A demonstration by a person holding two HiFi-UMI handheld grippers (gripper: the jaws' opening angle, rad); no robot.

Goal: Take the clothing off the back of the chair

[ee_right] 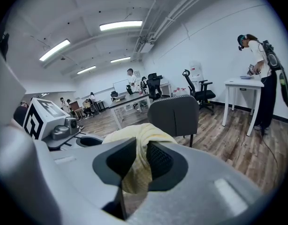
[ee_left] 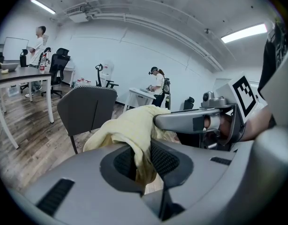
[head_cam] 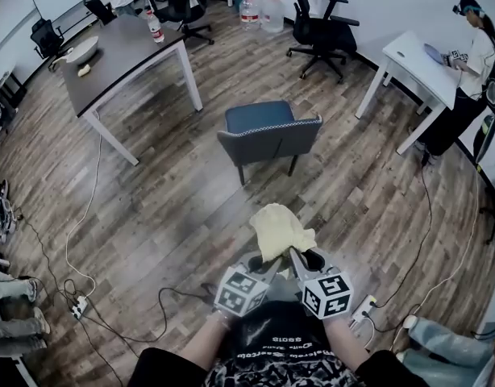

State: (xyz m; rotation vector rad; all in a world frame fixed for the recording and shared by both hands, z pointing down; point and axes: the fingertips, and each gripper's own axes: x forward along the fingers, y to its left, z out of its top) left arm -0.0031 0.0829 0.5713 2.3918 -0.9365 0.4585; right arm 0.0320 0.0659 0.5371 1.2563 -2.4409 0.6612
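My left claw [head_cam: 268, 263] and right claw [head_cam: 298, 258], side by side, each clamp a fold of the yellow garment [head_cam: 281, 230]. It hangs bunched between them, well clear of the chair [head_cam: 268, 135], on the backrest's near side.

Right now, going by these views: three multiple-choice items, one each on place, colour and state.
1. Where is the garment relative to the chair? A) draped on its back B) off it, held by left gripper and right gripper C) lying on its seat
2. Garment colour? A) red B) black C) pale yellow
3. Left gripper's fingers? A) shut on the garment B) spread, empty C) out of view
Answers: 1 B, chair back is bare; 2 C, yellow in every view; 3 A, cloth pinched between them.
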